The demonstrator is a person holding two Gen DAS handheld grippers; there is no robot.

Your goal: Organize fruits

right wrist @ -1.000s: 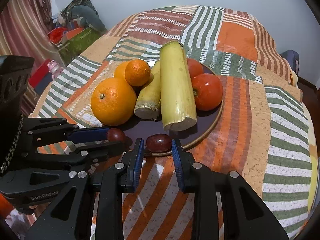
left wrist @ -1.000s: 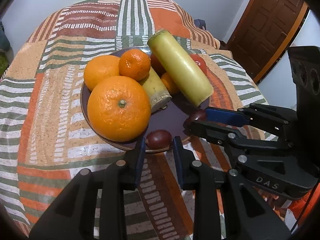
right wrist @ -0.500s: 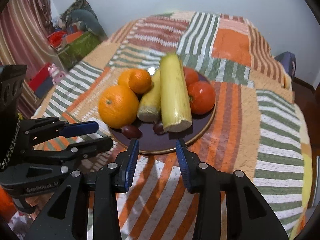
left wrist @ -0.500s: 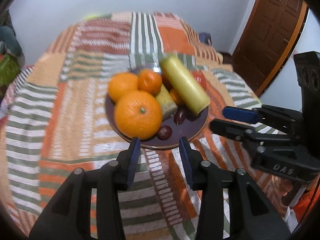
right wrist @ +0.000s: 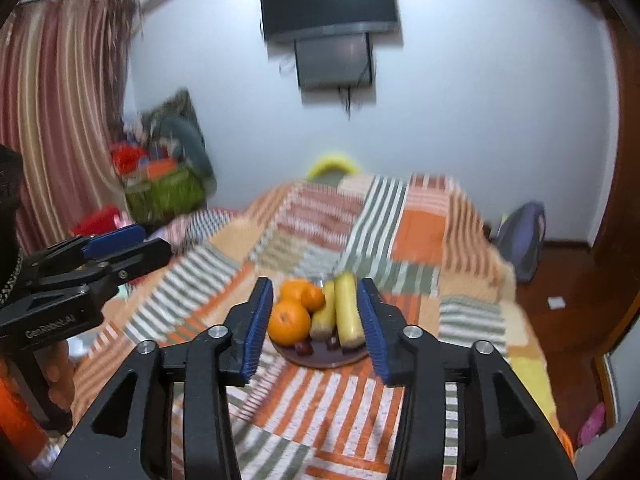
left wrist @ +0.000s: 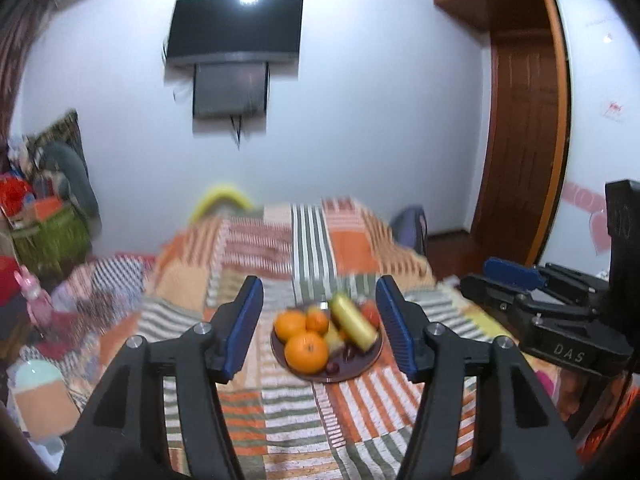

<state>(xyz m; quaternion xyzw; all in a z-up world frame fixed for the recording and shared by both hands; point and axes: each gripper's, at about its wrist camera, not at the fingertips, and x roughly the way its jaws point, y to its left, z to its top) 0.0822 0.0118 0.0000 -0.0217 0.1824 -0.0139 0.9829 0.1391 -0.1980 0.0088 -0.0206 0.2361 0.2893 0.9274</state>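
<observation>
A dark plate (left wrist: 360, 368) on the striped bedspread holds oranges (left wrist: 306, 351), a long yellow stalk piece (left wrist: 354, 322), a red tomato (left wrist: 370, 312) and two small dark plums (left wrist: 332, 367). The plate also shows in the right wrist view (right wrist: 320, 358) with the oranges (right wrist: 289, 322), the stalk (right wrist: 347, 308) and the plums (right wrist: 303, 347). My left gripper (left wrist: 320, 328) is open and empty, held well back from the plate. My right gripper (right wrist: 316, 326) is open and empty, also held back. Each gripper shows at the edge of the other's view.
The patchwork bedspread (left wrist: 312, 240) covers a bed. A wall TV (left wrist: 234, 30) hangs behind it. Piled boxes and bags (right wrist: 160, 184) sit at the left by a striped curtain (right wrist: 60, 120). A wooden door (left wrist: 524, 140) is at the right. A backpack (right wrist: 520, 236) lies beside the bed.
Both grippers have pulled back and up from the plate and opened wider. The two plums lie on the plate's front. The view now takes in the room's far wall.
</observation>
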